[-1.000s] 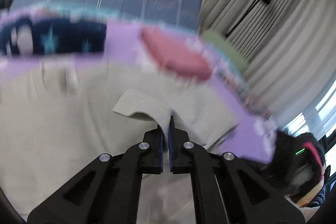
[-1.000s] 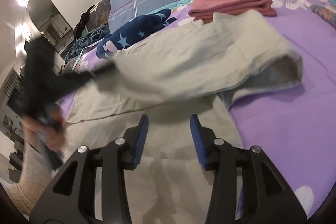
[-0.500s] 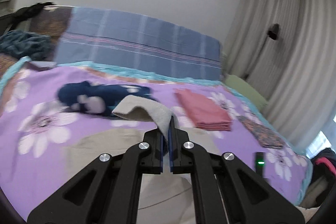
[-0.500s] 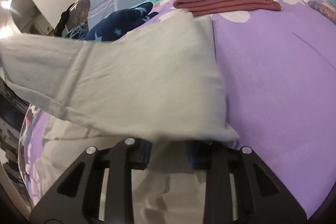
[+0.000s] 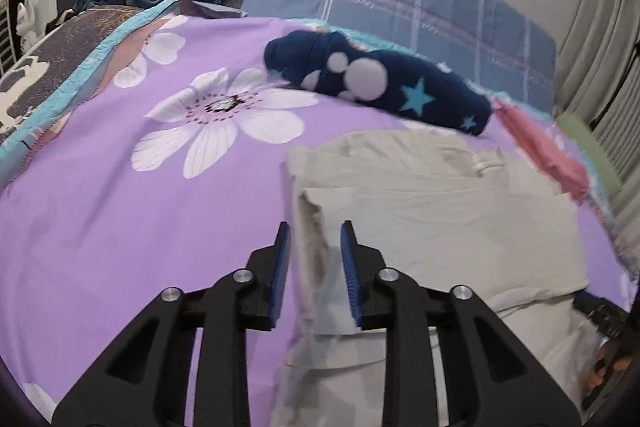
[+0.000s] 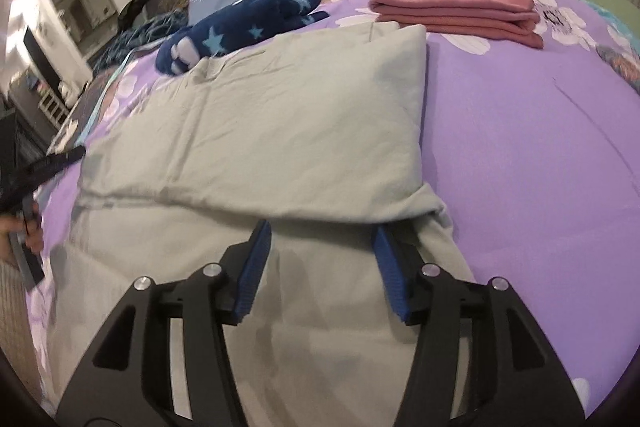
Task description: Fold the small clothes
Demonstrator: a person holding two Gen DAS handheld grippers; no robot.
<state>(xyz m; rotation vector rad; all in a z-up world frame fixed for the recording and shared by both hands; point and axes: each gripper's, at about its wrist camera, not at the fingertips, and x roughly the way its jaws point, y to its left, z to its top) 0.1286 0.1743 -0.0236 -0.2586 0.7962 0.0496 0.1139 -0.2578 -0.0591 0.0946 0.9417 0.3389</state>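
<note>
My left gripper (image 5: 313, 259) is open a little, holding nothing, with the edge of the beige cloth (image 5: 440, 223) between its fingers. My right gripper (image 6: 320, 263) is wide open. The cloth lies folded on the purple bed cover (image 6: 520, 131).

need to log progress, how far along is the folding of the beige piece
Done: one fold is laid, the beige garment doubled over on the purple bedspread, and a pink folded stack sits beyond it. In hand: nothing is gripped; the left tool and right tool are both open at the cloth's edges. Left: the lower part still lies unfolded, and the navy star-print item looks unfolded.
</note>
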